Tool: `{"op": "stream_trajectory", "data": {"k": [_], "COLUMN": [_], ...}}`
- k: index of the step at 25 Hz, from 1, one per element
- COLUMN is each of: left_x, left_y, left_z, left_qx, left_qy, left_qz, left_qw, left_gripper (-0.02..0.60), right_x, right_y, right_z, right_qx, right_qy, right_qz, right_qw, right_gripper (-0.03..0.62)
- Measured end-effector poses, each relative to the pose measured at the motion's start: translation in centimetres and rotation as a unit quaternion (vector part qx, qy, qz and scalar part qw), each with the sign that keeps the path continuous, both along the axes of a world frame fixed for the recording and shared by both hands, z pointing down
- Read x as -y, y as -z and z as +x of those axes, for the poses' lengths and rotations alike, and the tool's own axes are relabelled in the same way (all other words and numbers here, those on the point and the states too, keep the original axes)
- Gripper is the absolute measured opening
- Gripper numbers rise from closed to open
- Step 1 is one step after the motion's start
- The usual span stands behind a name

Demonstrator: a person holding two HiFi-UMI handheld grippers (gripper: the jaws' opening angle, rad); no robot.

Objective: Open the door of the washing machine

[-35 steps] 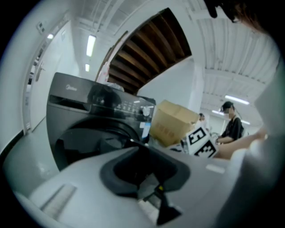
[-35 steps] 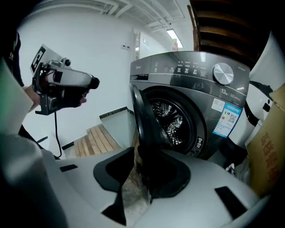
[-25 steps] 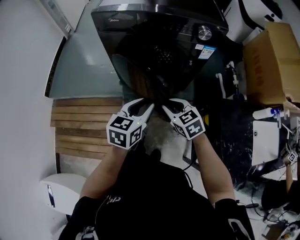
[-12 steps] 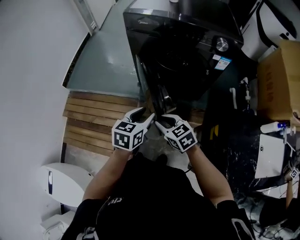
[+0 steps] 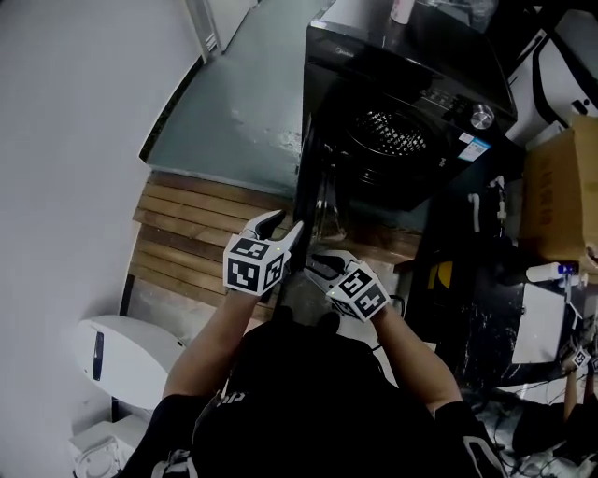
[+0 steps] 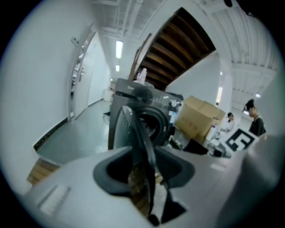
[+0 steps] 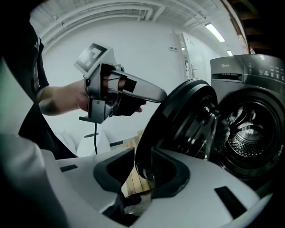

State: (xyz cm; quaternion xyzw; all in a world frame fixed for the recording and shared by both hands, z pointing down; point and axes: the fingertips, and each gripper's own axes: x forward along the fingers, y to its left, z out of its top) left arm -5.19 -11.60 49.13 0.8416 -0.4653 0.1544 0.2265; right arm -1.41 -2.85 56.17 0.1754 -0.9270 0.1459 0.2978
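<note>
The dark washing machine (image 5: 425, 70) stands at the upper right of the head view. Its round door (image 5: 316, 201) is swung wide out, and the steel drum (image 5: 392, 135) shows behind it. My left gripper (image 5: 285, 226) is at the door's outer rim with its jaws spread wide. In the left gripper view the door (image 6: 137, 127) runs edge-on between them, and the pads of the left gripper (image 6: 144, 171) stand off it. My right gripper (image 5: 320, 266) is just below. Its jaws are opening, and the right gripper (image 7: 142, 173) has the door's rim (image 7: 178, 120) loosely between them.
A slatted wooden platform (image 5: 192, 233) lies to the left of the door, with grey-green floor (image 5: 243, 103) beyond it. A white appliance (image 5: 121, 359) sits at the lower left. A cardboard box (image 5: 561, 177) and clutter crowd the right. A bottle (image 5: 403, 9) stands on the machine.
The door has swung from nearly shut to wide open, baring the drum. Both grippers came back towards my body with its rim.
</note>
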Motion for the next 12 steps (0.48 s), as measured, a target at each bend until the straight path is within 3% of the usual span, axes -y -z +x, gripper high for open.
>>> {"op": "stream_trajectory", "data": {"k": [5,12], "left_x": [0.3,2.1], "left_y": [-1.0,-1.5], "left_z": [-3.5,-8.2], "left_qx": [0.012,0.054], "left_qy": [-0.003,-0.012], "left_qz": [-0.008,0.02], "left_qw": [0.9999,0.9983], "left_gripper": [0.158,0.121], "right_x": [0.3,0.6], "right_y": [1.1,3.0], "right_z": [-0.4,0.2], "right_qx": [0.012,0.043], "right_qy": [-0.048,-0.153], "right_qz": [-0.004,-0.002], "right_qw": [0.999,0.987], "right_gripper": [0.107,0.106]}}
